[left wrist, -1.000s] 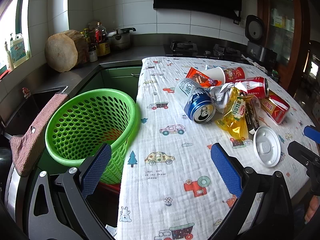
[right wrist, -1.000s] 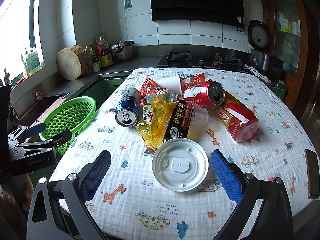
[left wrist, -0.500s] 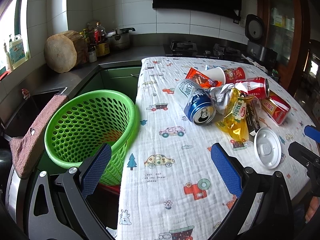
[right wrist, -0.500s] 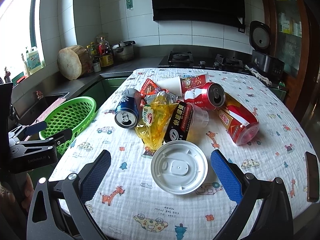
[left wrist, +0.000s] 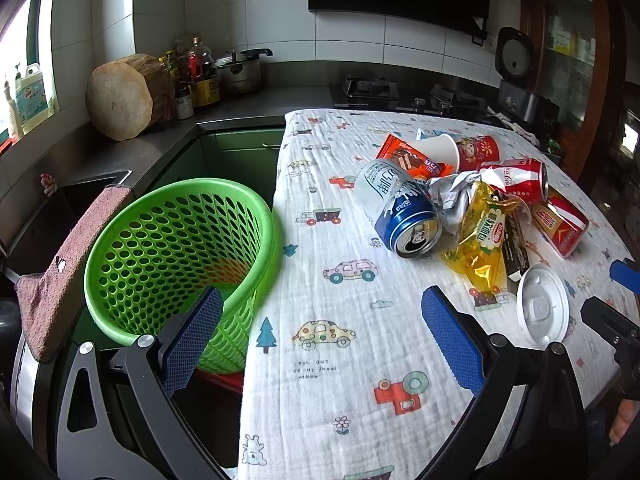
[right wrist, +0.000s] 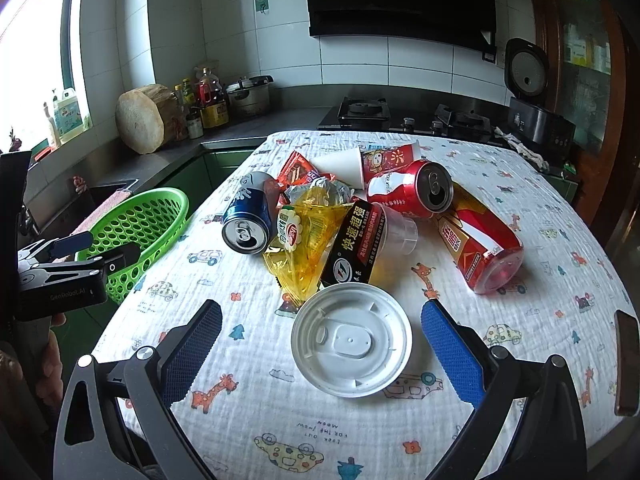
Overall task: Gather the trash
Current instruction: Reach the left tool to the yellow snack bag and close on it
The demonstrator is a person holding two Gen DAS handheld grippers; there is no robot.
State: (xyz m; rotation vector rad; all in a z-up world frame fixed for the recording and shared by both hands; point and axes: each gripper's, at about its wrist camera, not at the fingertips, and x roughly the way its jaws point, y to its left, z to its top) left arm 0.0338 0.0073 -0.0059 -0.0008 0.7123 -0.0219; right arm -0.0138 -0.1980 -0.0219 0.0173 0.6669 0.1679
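Closing in on the pile now — the right gripper [right wrist: 320, 348] is sitting lower and nearer to the white plastic lid [right wrist: 352, 340] than a second ago, with the lid lying flat on the printed tablecloth [right wrist: 520, 184] and framed squarely between the two blue pads, both spread wide and touching nothing. Behind the lid, the trash is bunching together: a blue can [right wrist: 246, 220] on its side, a yellow wrapper [right wrist: 304, 248], a black-labelled clear cup [right wrist: 360, 244], a red cola can [right wrist: 412, 194], a red bottle [right wrist: 480, 244] and a paper cup [right wrist: 372, 162].

The left gripper [left wrist: 320, 336] is hanging wide too and carrying nothing, and its view is barely drifting; it is hovering over the table's edge, right beside the green basket [left wrist: 180, 248], which is waiting just off the table. Nothing looks collected yet — I'm judging the lid to be the first pick, and a thin, flat rim like that may be calling for a careful pinch at its edge.
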